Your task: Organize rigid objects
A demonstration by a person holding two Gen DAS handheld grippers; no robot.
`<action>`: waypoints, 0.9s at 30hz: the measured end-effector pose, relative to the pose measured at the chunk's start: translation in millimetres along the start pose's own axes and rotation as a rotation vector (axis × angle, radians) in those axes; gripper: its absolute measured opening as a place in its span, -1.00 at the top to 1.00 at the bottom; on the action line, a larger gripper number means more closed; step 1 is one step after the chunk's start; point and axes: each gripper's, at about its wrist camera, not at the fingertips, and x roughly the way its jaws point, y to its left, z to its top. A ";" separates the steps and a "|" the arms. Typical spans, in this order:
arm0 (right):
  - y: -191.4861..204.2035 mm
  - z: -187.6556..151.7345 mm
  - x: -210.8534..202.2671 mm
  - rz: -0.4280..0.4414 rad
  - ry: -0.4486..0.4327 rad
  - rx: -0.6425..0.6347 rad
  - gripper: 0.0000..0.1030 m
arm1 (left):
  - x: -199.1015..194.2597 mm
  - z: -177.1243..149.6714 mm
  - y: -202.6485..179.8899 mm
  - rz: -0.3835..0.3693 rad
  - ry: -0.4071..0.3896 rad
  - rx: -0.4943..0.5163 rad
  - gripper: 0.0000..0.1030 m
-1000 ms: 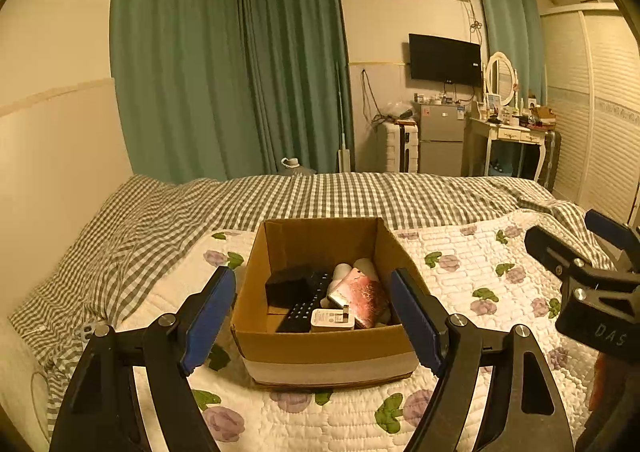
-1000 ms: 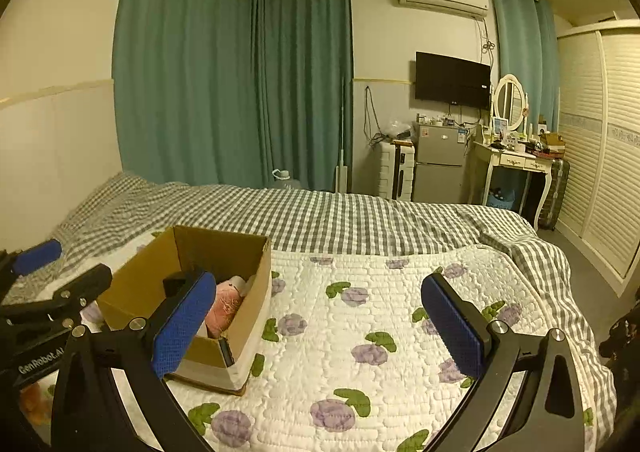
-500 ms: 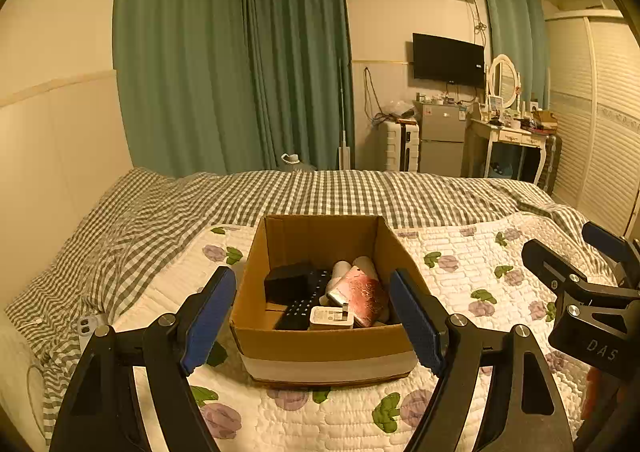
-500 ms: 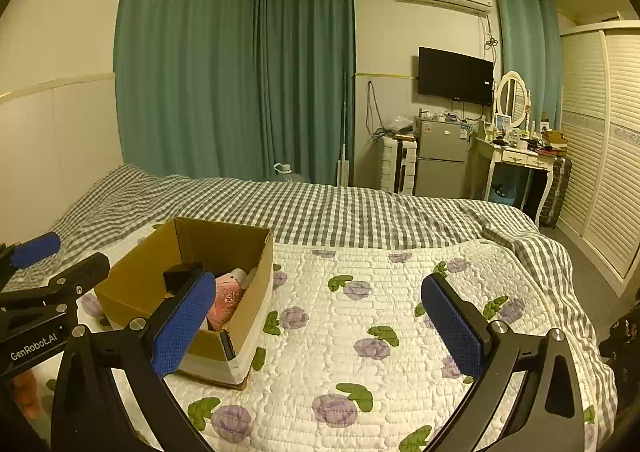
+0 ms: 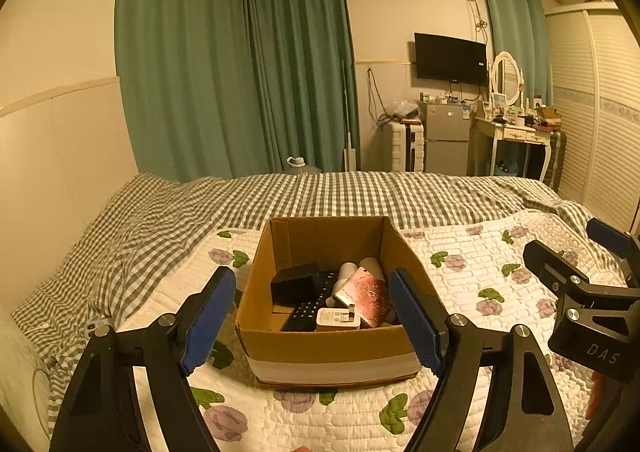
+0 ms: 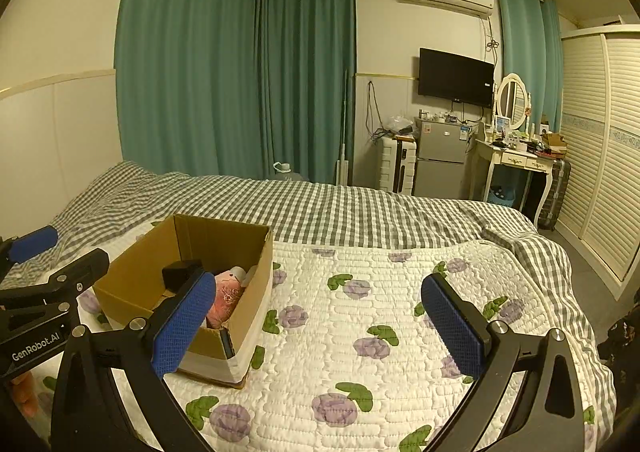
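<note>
both grippers pull back a touch, so the cardboard box sits lower, around 6 o'clock. looks mostly done: black box, pink case, remote, charger already inside. left gripper and right gripper gape wide, empty.

Bed with floral quilt, 1 open cardboard box directly on it.

Box: I see plain brown cardboard with a white band along its base.
Quilt: white, printed with purple roses and green leaves.
Sheet: grey-and-white gingham check.
Curtains: solid teal.
Tool pads: blue, textured, on black arms.
</note>
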 end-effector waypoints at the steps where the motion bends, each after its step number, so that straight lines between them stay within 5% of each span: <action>1: -0.2 -0.3 -0.2 -0.001 0.001 0.000 -1.00 | 0.1 -0.3 0.2 -0.003 0.001 0.000 -0.59; 27: -1.0 -3.4 1.0 -0.006 0.005 0.004 -1.00 | -1.3 -1.2 -1.0 -0.015 0.016 0.000 -0.59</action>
